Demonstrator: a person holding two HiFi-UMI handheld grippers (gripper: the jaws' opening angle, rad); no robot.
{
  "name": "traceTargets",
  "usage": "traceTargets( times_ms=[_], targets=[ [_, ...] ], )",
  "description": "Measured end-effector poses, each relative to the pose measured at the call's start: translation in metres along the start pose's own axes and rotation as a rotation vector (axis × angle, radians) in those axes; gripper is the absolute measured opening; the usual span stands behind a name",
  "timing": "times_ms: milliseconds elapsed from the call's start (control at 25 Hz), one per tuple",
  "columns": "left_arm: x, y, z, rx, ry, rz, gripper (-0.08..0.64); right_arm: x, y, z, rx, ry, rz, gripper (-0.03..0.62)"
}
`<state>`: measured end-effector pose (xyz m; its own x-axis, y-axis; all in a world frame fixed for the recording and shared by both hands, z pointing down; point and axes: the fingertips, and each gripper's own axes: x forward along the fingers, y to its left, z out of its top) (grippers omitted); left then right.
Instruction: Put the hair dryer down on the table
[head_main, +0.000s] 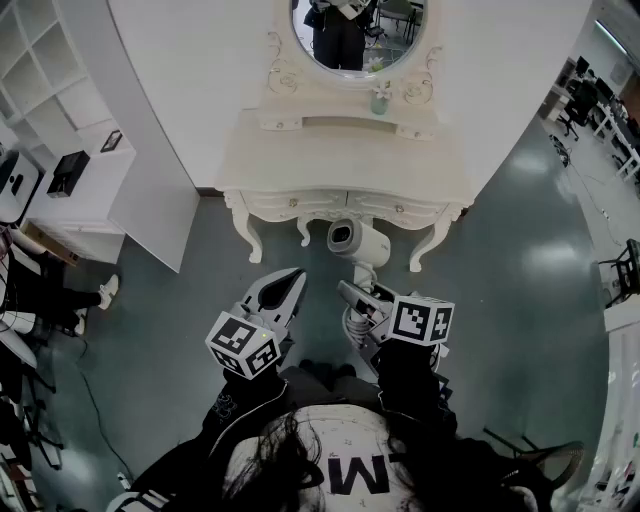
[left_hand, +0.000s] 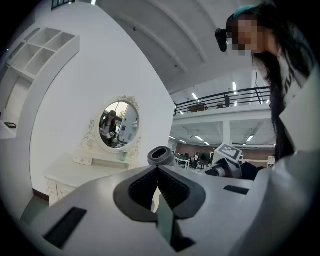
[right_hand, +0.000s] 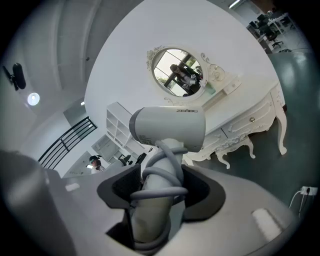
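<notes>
Two jaws of my right gripper (right_hand: 160, 187) clamp the cord-wrapped handle of the hair dryer (right_hand: 167, 129), held in the air short of the white dressing table (head_main: 300, 160); my left gripper (left_hand: 159, 187) is closed, empty. Smooth, rigid, likely top-heavy: the handle is the safest hold

Bright, even light comes from ceiling strips (left_hand: 235, 86), while both gripper views bend strongly and darken at their corners.

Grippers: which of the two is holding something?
The right gripper: its jaws clamp the hair dryer by its cord-wrapped handle. The left gripper is shut on nothing.
</notes>
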<state>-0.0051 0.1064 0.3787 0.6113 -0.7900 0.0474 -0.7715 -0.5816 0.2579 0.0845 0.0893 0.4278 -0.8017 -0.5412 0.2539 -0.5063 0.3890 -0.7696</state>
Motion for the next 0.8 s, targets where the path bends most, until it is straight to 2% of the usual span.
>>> traceTargets(
  times_ms=[800],
  targets=[
    [-0.018,0.044,0.003,-0.007,0.009,-0.032,0.001,0.041,0.015,-0.011,-0.002,-0.010,-0.025,0.258]
  ],
)
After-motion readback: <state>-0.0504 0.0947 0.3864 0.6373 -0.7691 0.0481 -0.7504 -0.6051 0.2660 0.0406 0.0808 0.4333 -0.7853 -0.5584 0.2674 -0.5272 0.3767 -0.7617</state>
